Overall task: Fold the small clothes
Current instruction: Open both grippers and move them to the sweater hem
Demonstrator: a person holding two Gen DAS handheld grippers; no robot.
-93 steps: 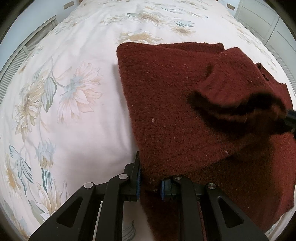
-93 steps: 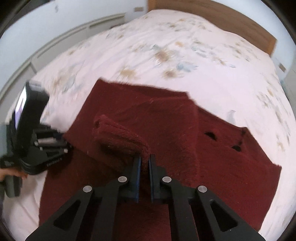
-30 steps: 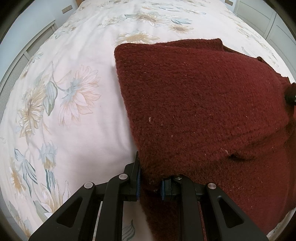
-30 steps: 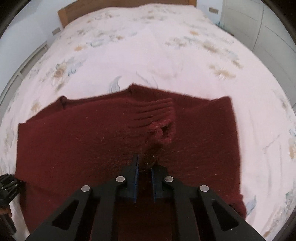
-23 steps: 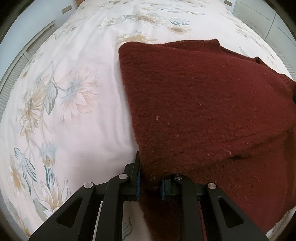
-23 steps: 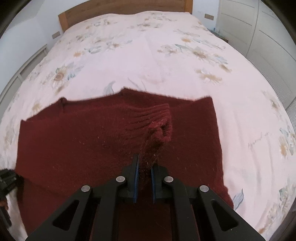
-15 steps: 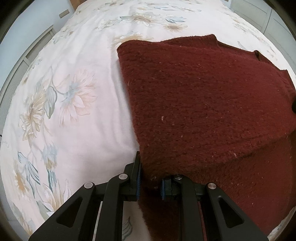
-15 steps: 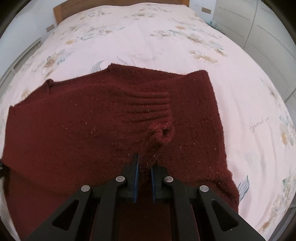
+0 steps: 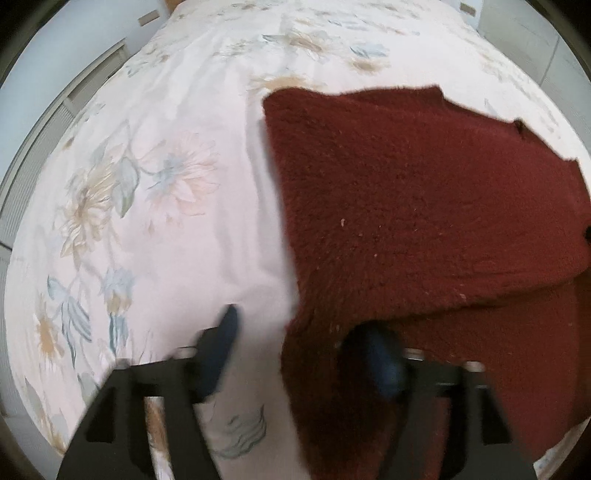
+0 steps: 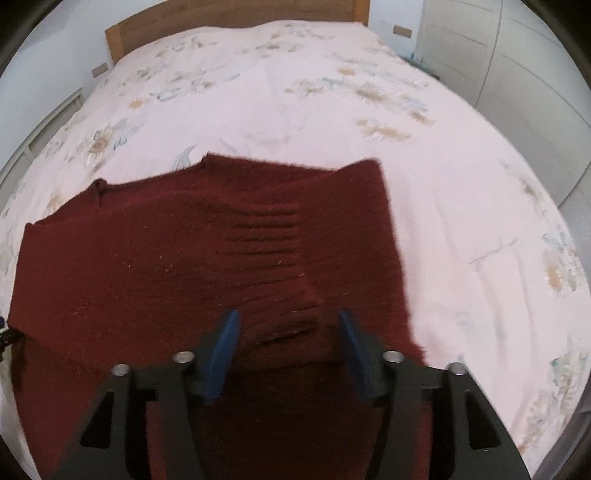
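Observation:
A dark red knitted sweater (image 9: 424, 206) lies folded on the flowered bedspread (image 9: 177, 122). In the left wrist view my left gripper (image 9: 306, 339) is open, its fingers spread either side of the sweater's near left edge; the right finger is partly under the fabric. In the right wrist view the sweater (image 10: 147, 266) lies flat with a ribbed sleeve cuff (image 10: 273, 266) folded across its body. My right gripper (image 10: 288, 332) is open, its blue pads either side of the cuff's end, holding nothing.
The bed's wooden headboard (image 10: 229, 22) is at the far end. White wardrobe doors (image 10: 517, 66) stand to the right of the bed. The bedspread (image 10: 461, 221) lies bare to the right of the sweater.
Both grippers have opened and let go of the sweater. The sleeve cuff the right gripper held now lies flat on the body. The left edge has dropped onto the bed.

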